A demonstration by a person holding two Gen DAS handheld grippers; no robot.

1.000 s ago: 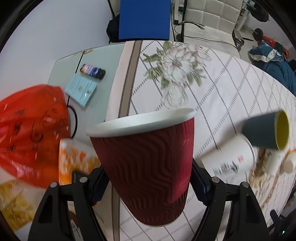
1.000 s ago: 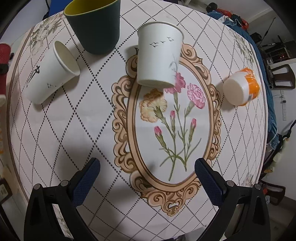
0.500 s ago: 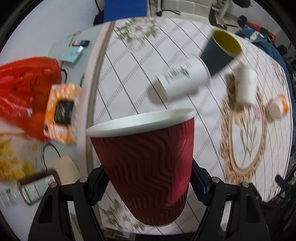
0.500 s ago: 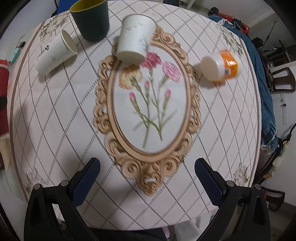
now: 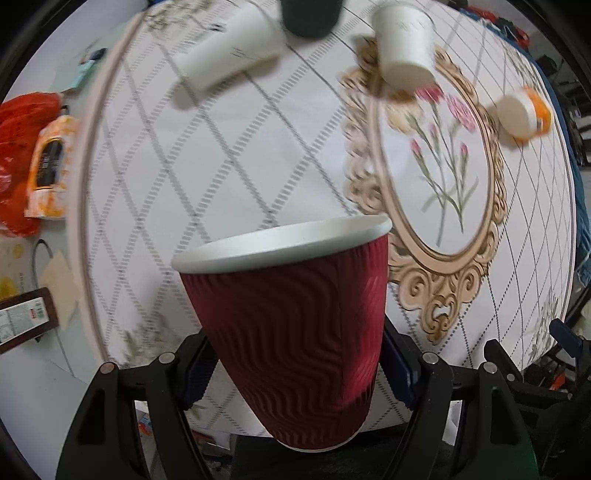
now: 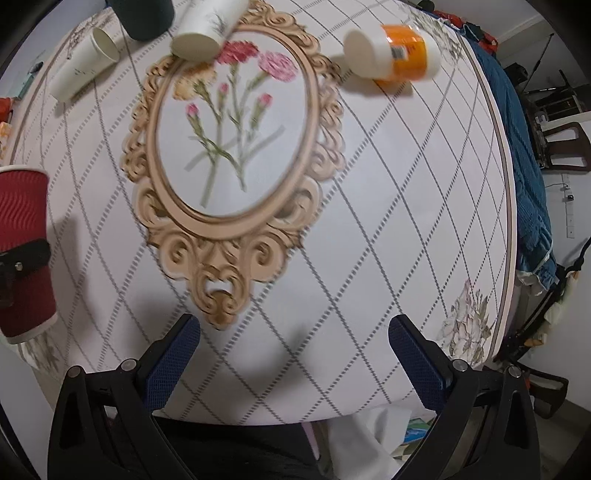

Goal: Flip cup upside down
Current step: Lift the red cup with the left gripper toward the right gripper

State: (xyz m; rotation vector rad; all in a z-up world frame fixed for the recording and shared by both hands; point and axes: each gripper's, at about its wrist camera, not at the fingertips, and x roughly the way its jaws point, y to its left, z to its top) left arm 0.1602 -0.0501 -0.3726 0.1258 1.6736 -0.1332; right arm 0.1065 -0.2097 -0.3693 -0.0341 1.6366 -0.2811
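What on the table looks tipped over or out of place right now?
Two cups lie on their sides on the tablecloth: a white paper cup near the dark green cup, and an orange-banded cup to the right. Another white cup leans on the oval frame print. The left tool holds the red cup. No spill visible.

I can't read any text in either view. The white paper cup (image 5: 229, 44) lying on its side carries small dark print, too blurred to make out. The orange-banded cup (image 6: 397, 51) shows a small printed label patch, possibly a barcode, and its characters are illegible. At the left edge of my left wrist view, a dark-framed box (image 5: 24, 319) has a pale label with a red mark, and an orange packet (image 5: 50, 166) bears a dark panel; neither resolves into letters.
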